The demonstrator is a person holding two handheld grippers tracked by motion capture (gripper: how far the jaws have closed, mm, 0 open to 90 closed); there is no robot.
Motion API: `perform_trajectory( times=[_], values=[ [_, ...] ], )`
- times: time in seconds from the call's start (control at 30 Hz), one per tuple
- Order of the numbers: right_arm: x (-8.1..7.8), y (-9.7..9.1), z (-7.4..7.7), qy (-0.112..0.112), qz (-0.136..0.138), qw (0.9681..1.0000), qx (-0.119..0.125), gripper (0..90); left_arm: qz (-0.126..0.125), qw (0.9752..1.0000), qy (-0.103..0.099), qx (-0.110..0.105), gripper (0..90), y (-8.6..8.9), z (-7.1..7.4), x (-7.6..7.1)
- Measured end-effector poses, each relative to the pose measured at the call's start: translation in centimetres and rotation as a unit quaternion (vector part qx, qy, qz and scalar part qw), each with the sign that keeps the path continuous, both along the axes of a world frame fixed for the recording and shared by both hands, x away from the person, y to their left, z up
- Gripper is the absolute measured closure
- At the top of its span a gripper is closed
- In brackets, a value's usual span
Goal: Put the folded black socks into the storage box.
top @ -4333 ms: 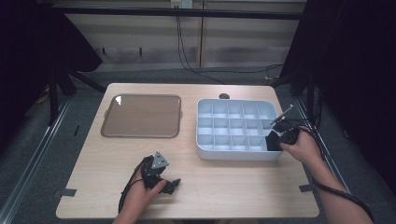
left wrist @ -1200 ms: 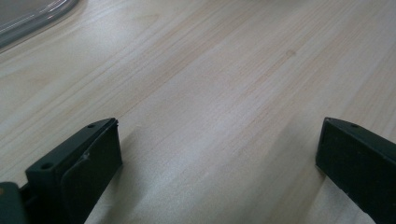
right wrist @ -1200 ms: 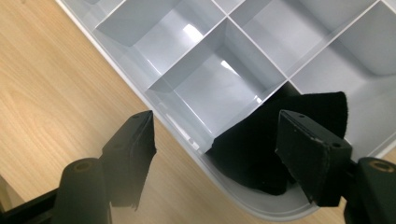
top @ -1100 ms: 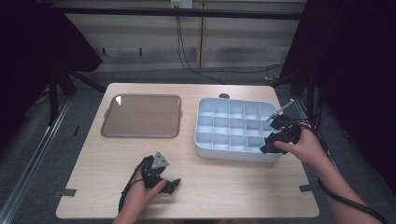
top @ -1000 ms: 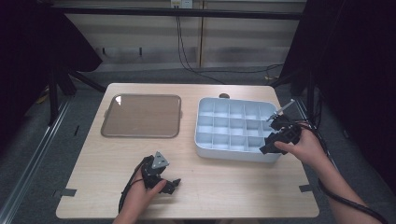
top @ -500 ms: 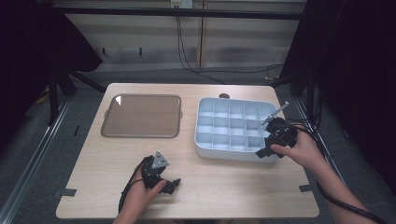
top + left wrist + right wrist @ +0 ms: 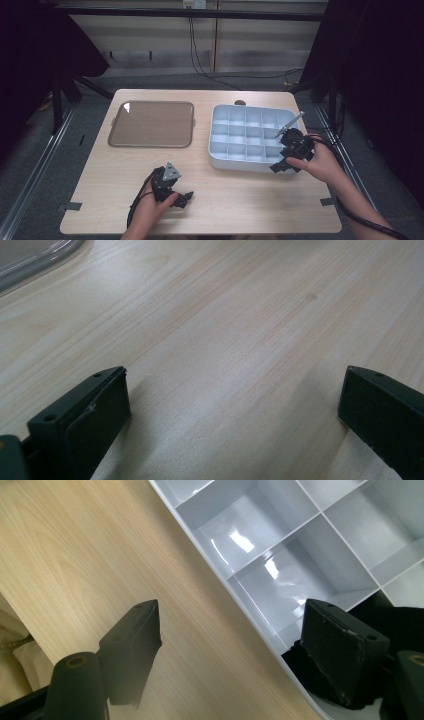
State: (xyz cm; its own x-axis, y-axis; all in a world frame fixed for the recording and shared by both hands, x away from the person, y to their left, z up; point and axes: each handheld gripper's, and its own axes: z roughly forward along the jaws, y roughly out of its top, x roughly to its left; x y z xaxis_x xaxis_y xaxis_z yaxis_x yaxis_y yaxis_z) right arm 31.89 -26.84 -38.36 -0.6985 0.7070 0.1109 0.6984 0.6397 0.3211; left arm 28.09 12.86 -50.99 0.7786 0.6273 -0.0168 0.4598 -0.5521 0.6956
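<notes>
Wooden table (image 7: 240,200) – white box (image 7: 250,137) with little cells on right side. Right gripper (image 7: 282,162) at box's near corner, jaws just opened wider across rim, not pinching – box let go. Left gripper (image 7: 182,197) open, empty, on table.

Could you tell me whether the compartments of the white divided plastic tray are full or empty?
Empty, as far as visible: the white divided plastic tray shows bare compartment floors in the high view and right gripper view.

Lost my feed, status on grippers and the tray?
Right gripper open, jaws astride near rim of white compartment tray, just widened. Left gripper open on bare table. Nothing in the way.
</notes>
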Motion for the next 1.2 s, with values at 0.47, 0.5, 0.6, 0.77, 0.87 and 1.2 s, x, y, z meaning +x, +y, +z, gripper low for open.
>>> perform_trajectory(
  times=[0.47,0.5,0.6,0.77,0.87,1.2],
  values=[
    [-0.6,1.6,0.0,0.000,0.025,0.9997,0.005,21.8,0.000,1.0000,0.000,0.000,0.0,0.0,0.0,0.0],
    [-0.6,1.7,-0.1,0.000,0.027,0.9996,0.005,21.4,-0.001,1.0000,0.000,0.001,0.0,0.0,0.0,0.0],
    [-0.7,2.1,-0.2,0.003,0.034,0.9994,0.008,20.1,-0.001,1.0000,0.000,0.001,0.0,0.0,0.0,0.0],
    [-0.8,2.5,-0.5,0.006,0.041,0.9990,0.016,18.7,-0.001,1.0000,0.000,0.001,0.0,0.0,0.0,0.0],
    [-1.0,2.7,-0.6,0.007,0.044,0.9988,0.018,18.5,-0.001,1.0000,0.000,0.002,0.0,0.0,0.0,0.0],
    [-1.4,3.7,-0.7,0.008,0.060,0.9980,0.018,18.2,-0.001,1.0000,0.000,0.000,0.0,0.0,0.0,0.0]
  ],
)
